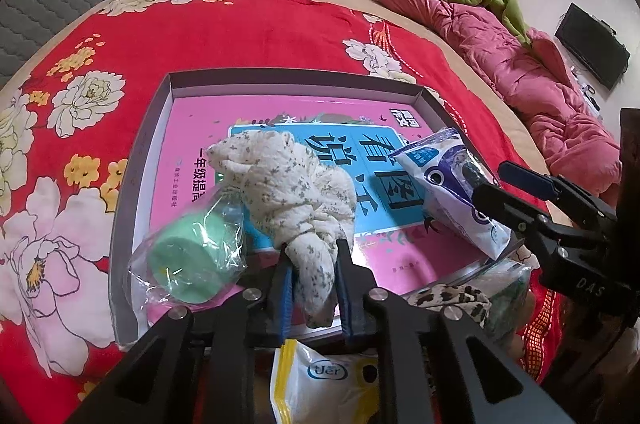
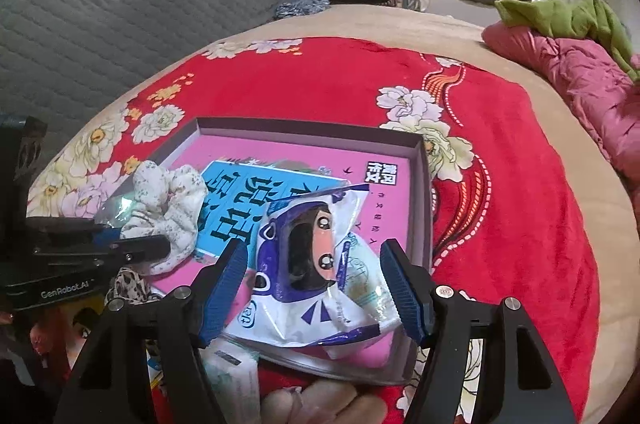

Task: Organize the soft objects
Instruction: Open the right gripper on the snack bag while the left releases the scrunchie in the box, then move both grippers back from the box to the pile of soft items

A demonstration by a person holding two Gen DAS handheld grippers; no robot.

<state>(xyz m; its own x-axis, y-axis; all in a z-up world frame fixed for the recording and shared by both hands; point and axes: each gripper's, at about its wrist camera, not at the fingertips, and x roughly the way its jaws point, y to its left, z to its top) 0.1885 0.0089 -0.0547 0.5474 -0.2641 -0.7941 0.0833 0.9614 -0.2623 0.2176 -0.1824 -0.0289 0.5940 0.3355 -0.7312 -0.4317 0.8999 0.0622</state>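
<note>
Soft printed cotton cloth (image 1: 288, 183), glossy crinkled plastic packet (image 2: 320, 264), matt cardboard tray (image 1: 280, 79), plush blanket (image 1: 248, 23).

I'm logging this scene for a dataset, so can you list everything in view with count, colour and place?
floral cloth: 1, white with small grey sprigs, in the box, end between the left fingers
green roll in clear bag: 1, box's near-left corner
cartoon packet: 1, white and purple, box's right side
pink book: 1, lining the box
grey box: 1, on the red floral blanket
leopard-print fabric: 1, near edge
yellow-white pouch: 1, under left gripper
pink quilt: 1, right
left gripper: shut on cloth
right gripper: open around packet
</note>
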